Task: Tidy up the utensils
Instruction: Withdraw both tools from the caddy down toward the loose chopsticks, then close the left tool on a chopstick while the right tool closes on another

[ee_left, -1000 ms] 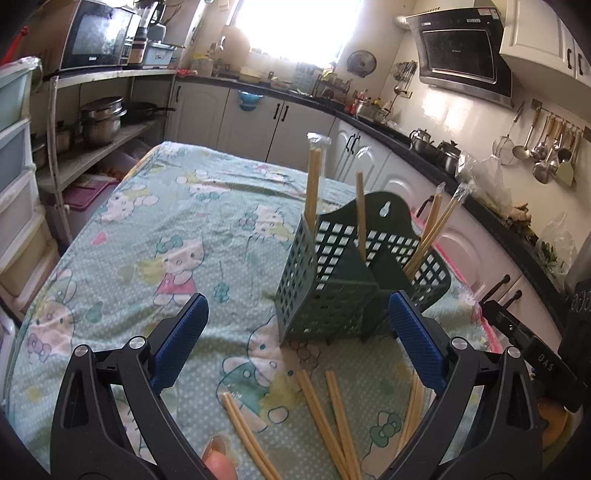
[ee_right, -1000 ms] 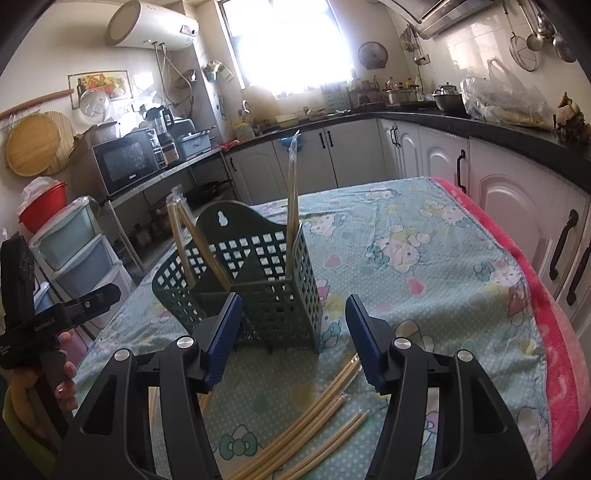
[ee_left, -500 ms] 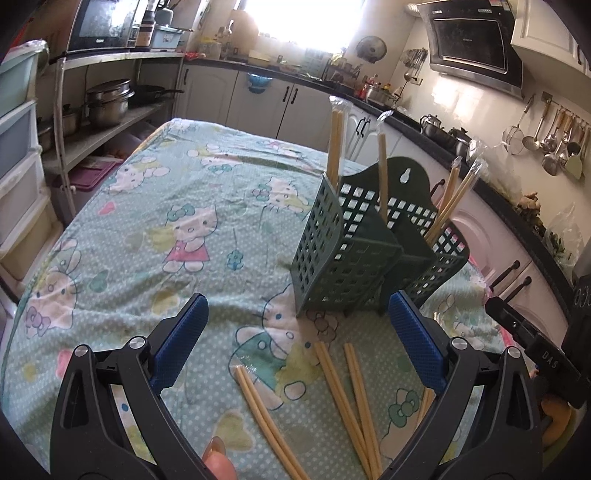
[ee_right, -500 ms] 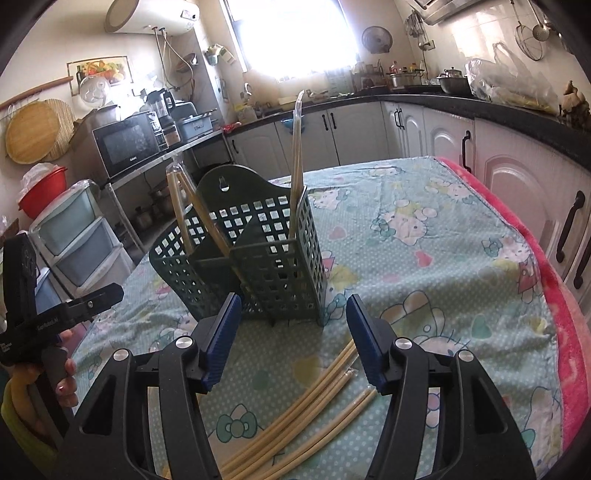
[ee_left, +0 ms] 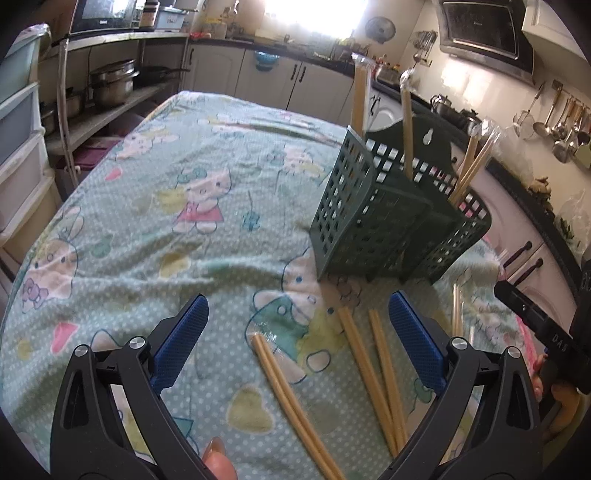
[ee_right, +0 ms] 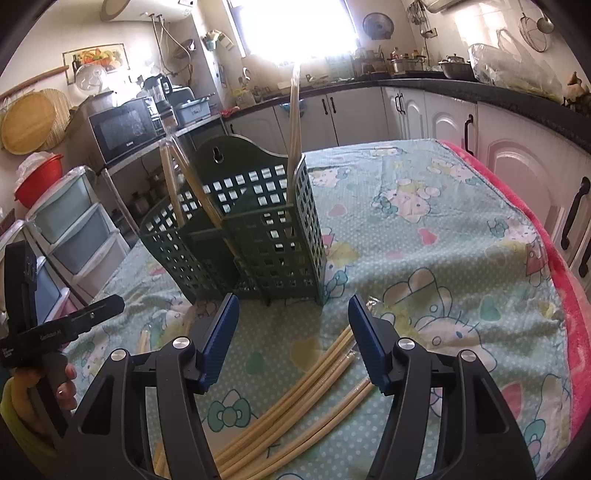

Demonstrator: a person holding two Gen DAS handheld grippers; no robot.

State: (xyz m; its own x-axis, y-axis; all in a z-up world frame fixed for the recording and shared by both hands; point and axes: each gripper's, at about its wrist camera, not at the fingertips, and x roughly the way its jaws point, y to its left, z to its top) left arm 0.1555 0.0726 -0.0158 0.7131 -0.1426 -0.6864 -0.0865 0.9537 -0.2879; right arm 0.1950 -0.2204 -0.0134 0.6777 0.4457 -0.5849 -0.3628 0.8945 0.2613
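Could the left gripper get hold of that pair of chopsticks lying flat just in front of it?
Probably yes. The left gripper has its jaws open and empty, and the wrapped chopstick pair lies flat on the tablecloth between them, with nothing on top. The green holder stands farther back.

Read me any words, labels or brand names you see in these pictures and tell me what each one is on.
"DAS": white letters on the right gripper's black handle, left wrist view.
Small white print on the left gripper's black handle, right wrist view: too blurred to read.
Brand mark on the microwave: too small to read.
Range hood logo: unreadable.
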